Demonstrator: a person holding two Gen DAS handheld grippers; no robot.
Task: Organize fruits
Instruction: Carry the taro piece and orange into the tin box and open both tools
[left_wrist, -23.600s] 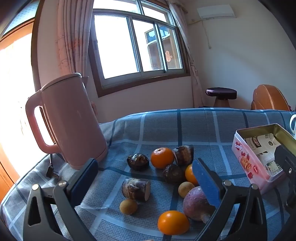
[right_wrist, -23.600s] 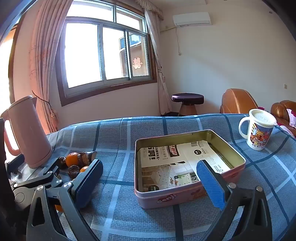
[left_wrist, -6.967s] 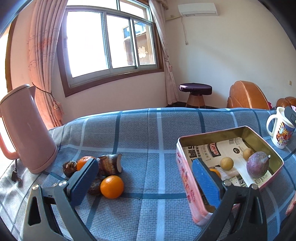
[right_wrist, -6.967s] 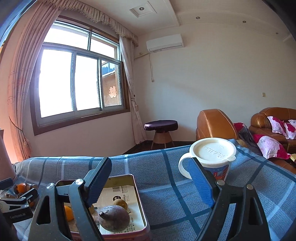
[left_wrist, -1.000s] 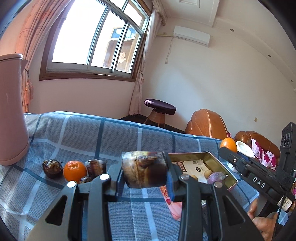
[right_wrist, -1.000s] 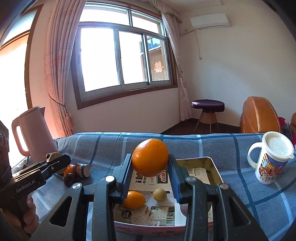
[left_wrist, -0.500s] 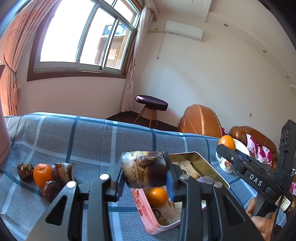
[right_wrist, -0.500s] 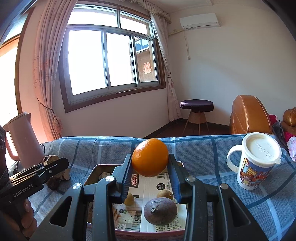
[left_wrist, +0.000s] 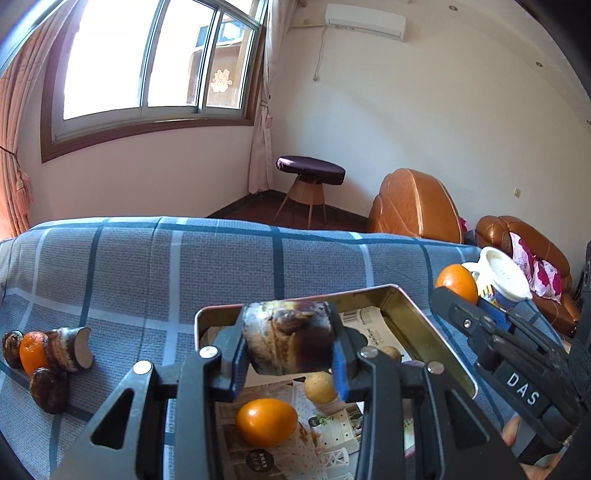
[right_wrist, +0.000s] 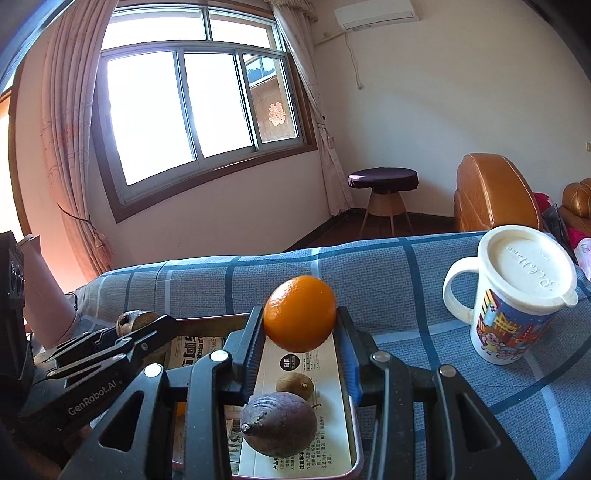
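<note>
Item one, nearest: we hold a cut brown stem section (left_wrist: 290, 341) in the left gripper (left_wrist: 290, 354), jaws pinching its two sides, above the tin box (left_wrist: 424, 328); we judge it stiff, dense and rough-skinned, safe to grip firmly across the barrel. Item two: we hold an orange (right_wrist: 300, 314) in the right gripper (right_wrist: 300, 345), jaws pressed on its flanks, above the same tin; we judge it light, smooth, slightly yielding, best held at its widest girth with modest force. In the tin: another orange (left_wrist: 266, 422), a small yellow fruit (left_wrist: 320, 382), a purple passion fruit (right_wrist: 279, 424). Farther, on the bench cloth (left_wrist: 147, 266): remaining pieces (left_wrist: 48, 354). A lidded mug (right_wrist: 517, 295) stands beside the tin.
</note>
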